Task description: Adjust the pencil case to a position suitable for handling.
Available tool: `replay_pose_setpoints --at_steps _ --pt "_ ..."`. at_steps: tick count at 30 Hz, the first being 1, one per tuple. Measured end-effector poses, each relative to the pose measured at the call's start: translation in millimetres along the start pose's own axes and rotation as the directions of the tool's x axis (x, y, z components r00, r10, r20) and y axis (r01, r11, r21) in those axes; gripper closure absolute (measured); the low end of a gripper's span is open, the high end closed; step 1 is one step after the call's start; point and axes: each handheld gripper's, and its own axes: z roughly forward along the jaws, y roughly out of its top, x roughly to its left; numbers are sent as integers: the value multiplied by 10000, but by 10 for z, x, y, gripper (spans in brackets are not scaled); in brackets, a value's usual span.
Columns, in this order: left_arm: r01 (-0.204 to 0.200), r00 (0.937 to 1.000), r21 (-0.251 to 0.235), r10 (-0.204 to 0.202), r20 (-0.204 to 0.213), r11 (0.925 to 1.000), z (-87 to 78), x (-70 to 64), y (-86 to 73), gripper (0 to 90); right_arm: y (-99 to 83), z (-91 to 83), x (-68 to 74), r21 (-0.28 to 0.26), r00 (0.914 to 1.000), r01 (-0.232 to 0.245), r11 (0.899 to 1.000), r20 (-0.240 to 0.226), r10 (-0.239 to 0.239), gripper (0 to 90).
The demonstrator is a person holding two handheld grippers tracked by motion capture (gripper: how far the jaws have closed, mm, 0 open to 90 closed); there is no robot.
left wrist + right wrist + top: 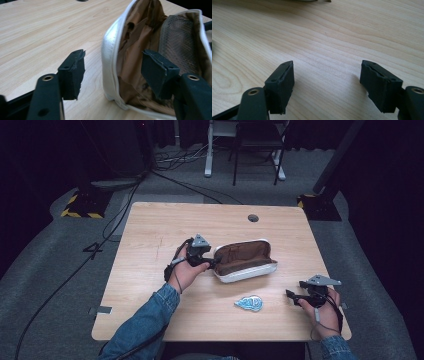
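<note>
Straddling the near end of an open white zip pouch with a brown fabric lining, the left gripper sits at the pouch's left end on the pale wooden table, held by a hand in a blue denim sleeve. In the left gripper view its jaws stand spread, one outside the white rim on bare wood and the other over the brown lining inside the mouth, with the rim between them and neither pad pressing on it. The pouch lies on its side near the table's middle, its mouth gaping toward the person and a mesh pocket visible inside. To its right and nearer the person, a small flat blue and white patterned object rests on the wood, well apart from the pouch; what it is cannot be made out. Farther right, the right gripper hovers low near the table's edge with its jaws spread and nothing between them, pointing toward that small object. The step in hand looks like steadying the pouch so the small object can go in. The next move probably calls for the left jaws to close on the rim and keep the mouth open while the right gripper reaches over, pinches the flat object by an edge and carries it to the opening.
</note>
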Motion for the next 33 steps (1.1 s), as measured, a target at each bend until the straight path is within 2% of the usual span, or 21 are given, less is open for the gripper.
replay_pose_setpoints --at_steps 5,8,10,11,13,15,18,22,26,28,33 --pt "6 10000 -30 -6 85 10000 120 44 14 406 -20 -23 6 -7 10000 29 10000 -9 -29 280" --pt "-67 9995 -18 68 316 10000 201 45 35 439 -36 -41 21 4 10000 -22 10000 16 22 280" --pt "-341 9985 50 339 438 9994 239 32 50 539 -43 -50 28 2 10000 3 10000 19 -3 280" --pt "-621 9972 89 617 415 9980 247 27 52 622 -46 -53 34 9 10000 -42 10000 24 42 280" --pt "-930 9953 73 928 291 9956 235 16 49 746 -47 -54 33 -4 10000 -12 10000 24 12 280" --pt "-1084 9933 58 1081 398 9941 195 11 44 793 -47 -55 34 13 10000 -39 10000 20 39 280" --pt "-1192 9922 34 1190 361 9929 140 -5 31 813 -46 -53 33 -12 10000 -51 10000 28 51 280" --pt "-1052 9935 62 1048 443 9944 36 -18 -18 817 -39 -47 42 -6 10000 -19 10000 -7 19 298" --pt "-896 9954 158 891 339 9958 -118 -4 -97 816 -21 -40 72 -27 9995 60 10000 -307 -61 343" --pt "-796 9965 225 790 265 9966 -218 13 -145 816 4 -30 94 4 9980 117 9999 -616 -117 349" --pt "-508 9985 249 503 203 9984 -465 35 -296 815 127 -35 197 -272 9924 628 9977 -1040 -653 332"
